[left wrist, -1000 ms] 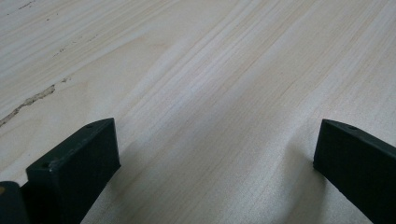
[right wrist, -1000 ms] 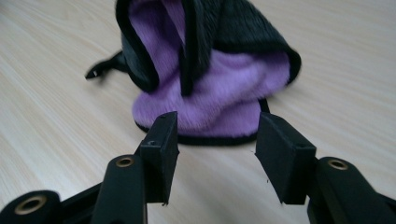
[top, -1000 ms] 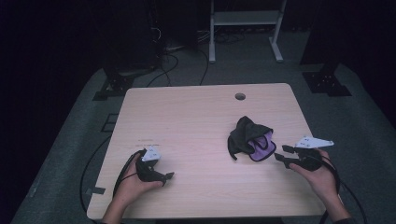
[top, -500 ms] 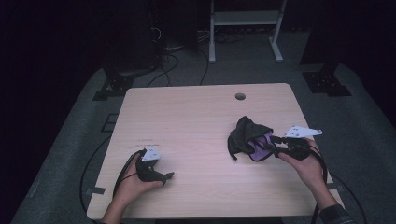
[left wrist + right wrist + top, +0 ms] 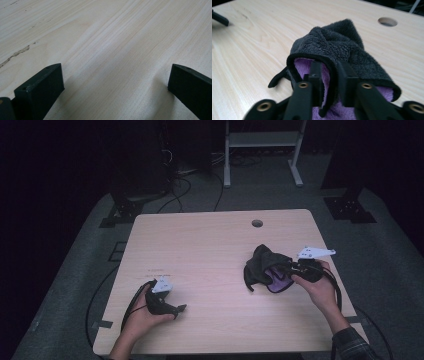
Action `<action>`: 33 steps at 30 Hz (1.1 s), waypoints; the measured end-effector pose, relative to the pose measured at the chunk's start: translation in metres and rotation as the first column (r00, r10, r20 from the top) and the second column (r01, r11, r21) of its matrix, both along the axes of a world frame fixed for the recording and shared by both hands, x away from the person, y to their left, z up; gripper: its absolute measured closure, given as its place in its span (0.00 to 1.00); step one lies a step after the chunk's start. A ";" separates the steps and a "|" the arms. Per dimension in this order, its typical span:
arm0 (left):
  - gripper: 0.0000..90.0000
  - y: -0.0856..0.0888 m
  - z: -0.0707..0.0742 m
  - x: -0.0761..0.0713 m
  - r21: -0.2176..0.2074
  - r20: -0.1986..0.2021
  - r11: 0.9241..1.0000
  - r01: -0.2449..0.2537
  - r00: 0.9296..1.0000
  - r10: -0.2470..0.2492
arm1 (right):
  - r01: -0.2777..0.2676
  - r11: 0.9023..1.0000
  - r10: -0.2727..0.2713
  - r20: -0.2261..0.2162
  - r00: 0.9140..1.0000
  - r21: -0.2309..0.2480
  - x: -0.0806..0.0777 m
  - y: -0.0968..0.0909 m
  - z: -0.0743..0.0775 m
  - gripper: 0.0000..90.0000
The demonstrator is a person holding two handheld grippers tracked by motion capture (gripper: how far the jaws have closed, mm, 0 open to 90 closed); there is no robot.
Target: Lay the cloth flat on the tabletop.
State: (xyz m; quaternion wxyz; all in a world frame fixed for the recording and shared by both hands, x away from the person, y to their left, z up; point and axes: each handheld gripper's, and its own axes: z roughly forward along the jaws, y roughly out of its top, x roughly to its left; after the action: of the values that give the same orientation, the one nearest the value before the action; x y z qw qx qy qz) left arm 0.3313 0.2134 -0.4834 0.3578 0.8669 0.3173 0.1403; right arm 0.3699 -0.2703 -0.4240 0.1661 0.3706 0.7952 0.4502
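A crumpled fleece cloth (image 5: pixel 265 267), dark grey outside and purple inside, lies right of the table's middle. My right gripper (image 5: pixel 287 267) reaches into it from the right. In the right gripper view the cloth (image 5: pixel 337 42) bunches up ahead, and the right gripper (image 5: pixel 331 75) has its jaws close together with the black-hemmed edge pinched between them. My left gripper (image 5: pixel 180 309) rests near the front left of the table, held in a hand. In the left gripper view the left gripper (image 5: pixel 115 82) stands open over bare wood.
The light wooden table (image 5: pixel 200 245) has a round cable hole (image 5: pixel 257 223) near its far edge, which the right gripper view catches as a hole (image 5: pixel 387 21) behind the cloth. Cables trail off both grippers. Dark floor and a white stand (image 5: pixel 260 140) lie beyond.
My right gripper has moved left from beside the cloth onto its right edge and closed on the hem. The left gripper has stayed put.
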 end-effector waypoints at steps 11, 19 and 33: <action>0.00 0.000 0.000 0.000 0.000 0.000 1.000 0.000 1.000 0.000 | -0.082 0.994 0.081 0.016 0.997 0.079 -0.005 0.016 0.026 0.97; 0.00 0.000 0.000 0.000 -0.001 0.001 1.000 0.000 1.000 0.000 | -0.155 0.983 0.150 0.057 0.987 0.096 -0.010 0.040 0.044 0.97; 0.00 0.000 0.000 0.000 -0.002 0.001 1.000 0.000 1.000 0.000 | -0.303 0.946 0.293 0.097 0.951 0.119 -0.017 0.093 0.065 0.97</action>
State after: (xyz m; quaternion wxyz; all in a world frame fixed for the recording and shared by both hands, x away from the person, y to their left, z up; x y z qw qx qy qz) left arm 0.3313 0.2134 -0.4835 0.3587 0.8665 0.3174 0.1404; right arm 0.3528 -0.1771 -0.3592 0.1021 0.2385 0.8034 0.5359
